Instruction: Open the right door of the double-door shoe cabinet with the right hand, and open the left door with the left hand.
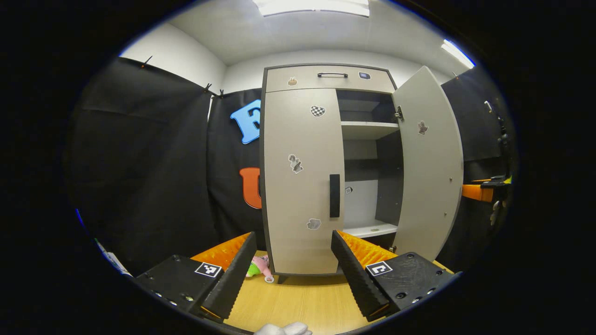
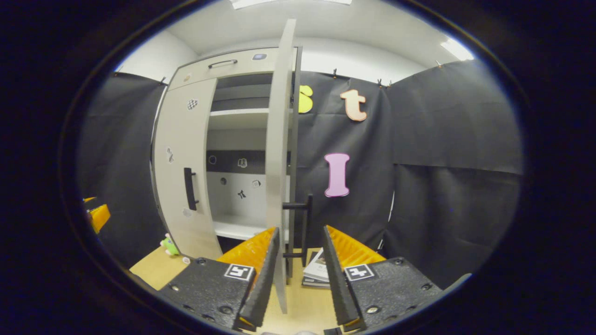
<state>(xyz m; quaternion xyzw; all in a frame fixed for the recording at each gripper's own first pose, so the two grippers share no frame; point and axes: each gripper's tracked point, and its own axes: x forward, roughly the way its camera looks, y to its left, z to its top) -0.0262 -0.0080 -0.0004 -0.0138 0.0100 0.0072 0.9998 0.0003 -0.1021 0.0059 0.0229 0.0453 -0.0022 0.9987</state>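
The shoe cabinet [image 1: 326, 79] stands ahead on a wooden surface. Its left door [image 1: 300, 139] is closed, with a black vertical handle [image 1: 334, 195] at its inner edge. My left gripper [image 1: 293, 235] hovers open in front of that door, short of the handle. The right door [image 1: 430, 158] is swung wide open, baring the shelves [image 1: 368, 130]. In the right gripper view this door [image 2: 278, 139] is seen edge-on, and its handle [image 2: 305, 223] lies between the fingers of my right gripper [image 2: 300, 229], which is open and not pressing on it.
A pink and green plush toy [image 1: 258, 267] lies at the cabinet's left foot. Magazines [image 2: 319, 270] lie on the wood behind the open door. A drawer with a handle [image 1: 332, 75] tops the cabinet. Black cloth walls close in on both sides.
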